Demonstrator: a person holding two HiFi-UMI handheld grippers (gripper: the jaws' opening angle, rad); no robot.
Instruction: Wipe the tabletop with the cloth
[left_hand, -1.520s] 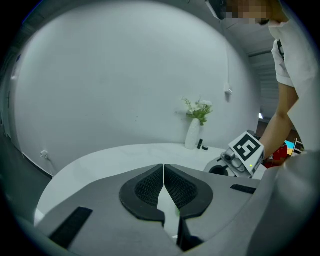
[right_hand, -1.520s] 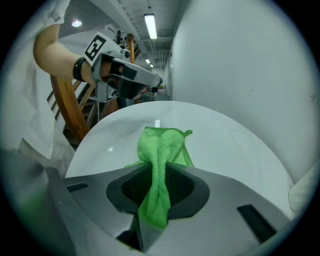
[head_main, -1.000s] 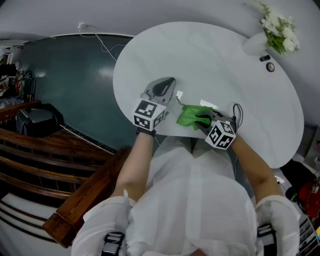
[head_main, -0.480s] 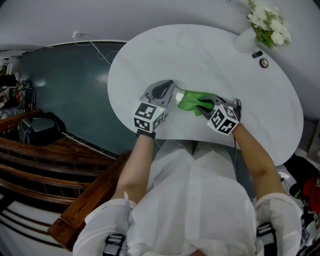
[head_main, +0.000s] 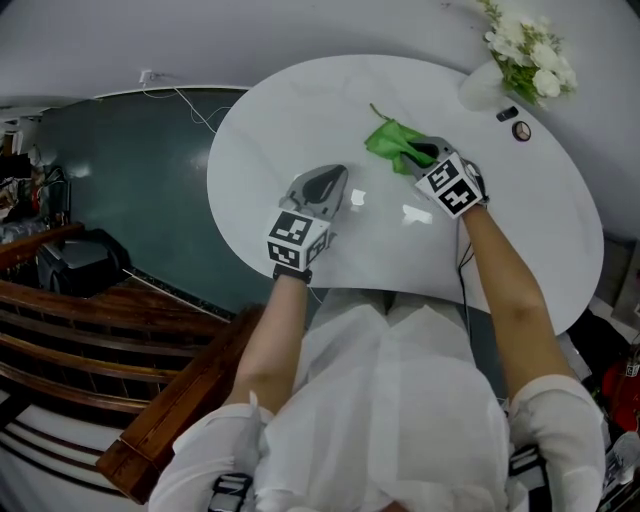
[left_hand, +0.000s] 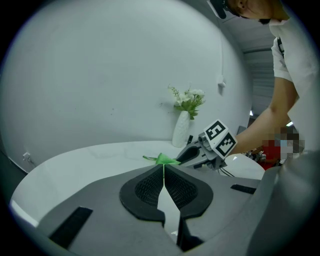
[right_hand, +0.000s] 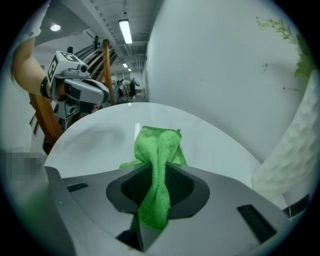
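Note:
A green cloth (head_main: 393, 138) lies partly on the white oval tabletop (head_main: 300, 110), toward its far side. My right gripper (head_main: 424, 153) is shut on the cloth's near end, and a bunched strip of the green cloth (right_hand: 156, 165) runs between its jaws, with the rest spread on the table ahead. My left gripper (head_main: 320, 186) hovers near the table's middle, to the left of and nearer than the cloth, shut with nothing in it. From the left gripper view, the cloth (left_hand: 163, 159) and the right gripper (left_hand: 196, 154) show just past the left gripper (left_hand: 163, 167).
A white vase of flowers (head_main: 505, 72) stands at the table's far right edge, with a small black object (head_main: 508, 113) and a round item (head_main: 521, 130) beside it. Two white paper scraps (head_main: 358, 197) lie mid-table. Wooden stairs (head_main: 100, 340) lie to the left.
My right gripper has dragged the green cloth from the table's near edge out toward the far side. The left gripper has stayed about where it was.

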